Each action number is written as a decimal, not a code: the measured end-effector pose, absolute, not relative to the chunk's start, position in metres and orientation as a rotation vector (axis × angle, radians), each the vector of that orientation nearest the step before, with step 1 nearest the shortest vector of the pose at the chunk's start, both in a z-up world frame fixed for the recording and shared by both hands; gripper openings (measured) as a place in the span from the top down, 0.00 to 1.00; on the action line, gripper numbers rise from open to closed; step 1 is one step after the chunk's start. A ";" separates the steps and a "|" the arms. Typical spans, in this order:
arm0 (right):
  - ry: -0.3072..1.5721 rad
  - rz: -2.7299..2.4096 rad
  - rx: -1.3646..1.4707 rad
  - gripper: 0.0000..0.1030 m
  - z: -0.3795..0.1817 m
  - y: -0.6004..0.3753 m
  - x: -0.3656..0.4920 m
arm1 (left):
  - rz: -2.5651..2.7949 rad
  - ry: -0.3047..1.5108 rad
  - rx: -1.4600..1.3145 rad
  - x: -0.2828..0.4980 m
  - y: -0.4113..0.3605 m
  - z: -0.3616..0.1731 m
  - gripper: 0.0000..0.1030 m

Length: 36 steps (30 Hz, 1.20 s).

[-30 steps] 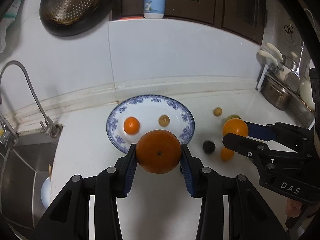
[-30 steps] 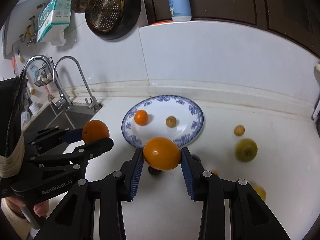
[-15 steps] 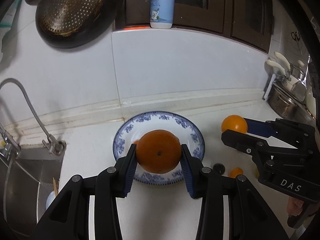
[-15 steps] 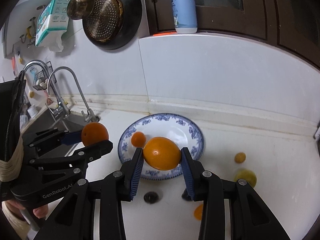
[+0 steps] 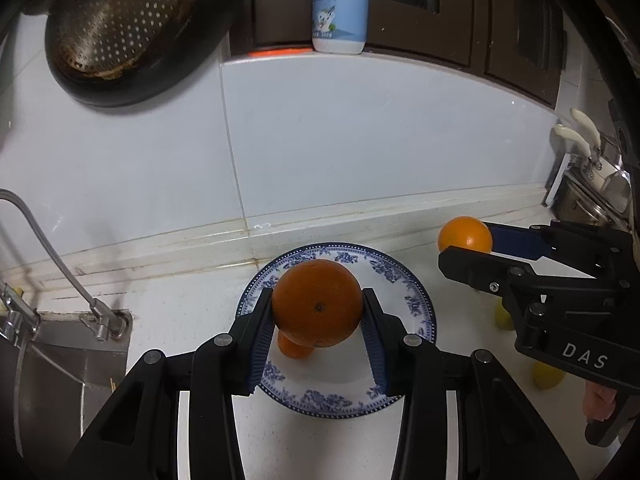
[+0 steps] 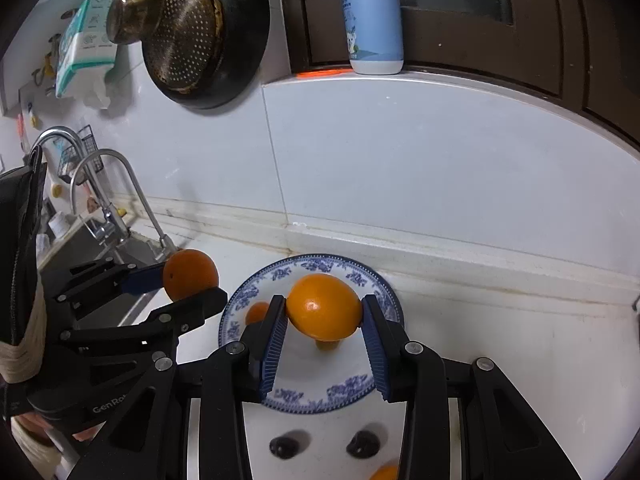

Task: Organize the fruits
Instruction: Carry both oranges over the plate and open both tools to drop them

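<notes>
Left hand-held gripper (image 5: 318, 304): both fingers pressed against sides of orange (image 5: 317, 303), blue ribbed pads (image 5: 260, 336) in contact, fruit carried clear of surface. In right wrist view same gripper enters from left, pointing right.

Right hand-held gripper (image 6: 324, 307): jaws clamped on second orange (image 6: 324, 306), pads (image 6: 276, 340) gripping both flanks, fruit lifted. In left wrist view it enters from right, pointing left, level with other gripper.

Bit of person's hand (image 5: 598, 402) visible at its handle.
</notes>
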State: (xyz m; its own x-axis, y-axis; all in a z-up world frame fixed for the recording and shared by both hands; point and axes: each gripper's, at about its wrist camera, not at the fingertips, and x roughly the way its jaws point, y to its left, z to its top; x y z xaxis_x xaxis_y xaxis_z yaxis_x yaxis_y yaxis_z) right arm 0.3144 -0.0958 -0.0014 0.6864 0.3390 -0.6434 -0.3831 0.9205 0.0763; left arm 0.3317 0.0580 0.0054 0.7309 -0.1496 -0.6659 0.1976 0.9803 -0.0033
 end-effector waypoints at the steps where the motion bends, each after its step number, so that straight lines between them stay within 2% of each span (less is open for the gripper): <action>1: 0.713 0.404 -0.069 0.62 -0.003 -0.095 0.319 | -0.189 0.733 0.067 0.335 0.058 0.004 0.60; 18: 0.866 0.378 -0.087 0.62 -0.042 -0.087 0.399 | -0.182 0.880 0.027 0.411 0.068 -0.042 0.60; 36: 1.041 0.363 -0.078 0.62 -0.096 -0.080 0.439 | -0.199 0.997 0.062 0.444 0.060 -0.077 0.60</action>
State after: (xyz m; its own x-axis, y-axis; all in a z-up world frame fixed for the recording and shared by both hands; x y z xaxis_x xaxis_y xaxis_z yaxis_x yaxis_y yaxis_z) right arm 0.4390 -0.0797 -0.0959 0.4515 0.2570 -0.8545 -0.3301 0.9378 0.1076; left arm 0.4445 0.0602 -0.0773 0.5261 -0.1378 -0.8392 0.1944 0.9802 -0.0391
